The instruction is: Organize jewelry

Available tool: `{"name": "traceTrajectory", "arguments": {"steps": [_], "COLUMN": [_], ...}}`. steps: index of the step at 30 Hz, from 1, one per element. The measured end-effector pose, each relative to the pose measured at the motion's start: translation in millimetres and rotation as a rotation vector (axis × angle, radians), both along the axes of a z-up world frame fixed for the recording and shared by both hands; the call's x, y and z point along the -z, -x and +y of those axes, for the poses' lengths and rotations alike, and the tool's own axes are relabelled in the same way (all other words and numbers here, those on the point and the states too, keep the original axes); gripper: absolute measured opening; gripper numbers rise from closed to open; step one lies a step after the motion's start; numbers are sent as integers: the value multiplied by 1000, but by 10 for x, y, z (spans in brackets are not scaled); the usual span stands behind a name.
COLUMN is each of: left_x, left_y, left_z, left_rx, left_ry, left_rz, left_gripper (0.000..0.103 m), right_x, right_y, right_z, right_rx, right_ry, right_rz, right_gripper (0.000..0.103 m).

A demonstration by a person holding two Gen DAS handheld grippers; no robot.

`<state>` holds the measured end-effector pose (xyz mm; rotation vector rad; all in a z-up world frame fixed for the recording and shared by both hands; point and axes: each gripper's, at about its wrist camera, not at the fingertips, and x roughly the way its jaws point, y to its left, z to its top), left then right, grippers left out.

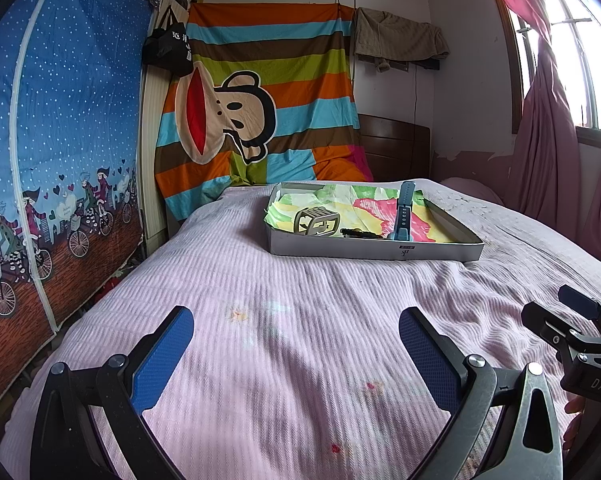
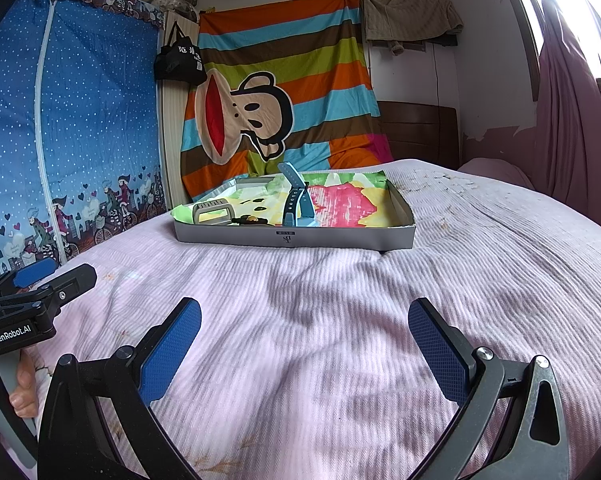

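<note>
A shallow white box (image 1: 376, 249) (image 2: 340, 240) lined with colourful paper sits on the pink bedspread ahead. Inside lie a beige hair claw clip (image 1: 315, 221) (image 2: 214, 213), a small dark item (image 1: 358, 233) (image 2: 252, 221) and a blue watch strap (image 1: 402, 210) (image 2: 294, 196) standing up. My left gripper (image 1: 296, 356) is open and empty, low over the bedspread, well short of the box. My right gripper (image 2: 304, 348) is also open and empty, beside the left one. Each gripper shows at the other view's edge: the right one in the left wrist view (image 1: 576, 316), the left one in the right wrist view (image 2: 48, 276).
The pink bedspread (image 1: 284, 304) fills the foreground. A blue fabric wardrobe (image 1: 52, 128) stands along the left. A striped monkey sheet (image 1: 260, 92) hangs behind the bed, with a wooden headboard (image 1: 392, 148). Pink curtains and a window (image 1: 560, 100) are at right.
</note>
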<state>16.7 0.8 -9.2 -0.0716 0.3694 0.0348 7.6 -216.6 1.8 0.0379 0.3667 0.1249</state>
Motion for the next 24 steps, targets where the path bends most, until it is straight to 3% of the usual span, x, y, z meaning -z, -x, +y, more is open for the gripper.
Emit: {"name": "traceTrajectory", "arguments": {"steps": [24], "left_x": [-24], "left_y": [12], "left_z": [7], "left_rx": [-25], "left_ry": [-35], "left_rz": [4], "left_gripper": [103], "right_x": [-4], "right_y": [2], "right_z": [1], "right_rx": [1], "right_ry": [0], "right_rz": [1], "right_gripper": [102]}}
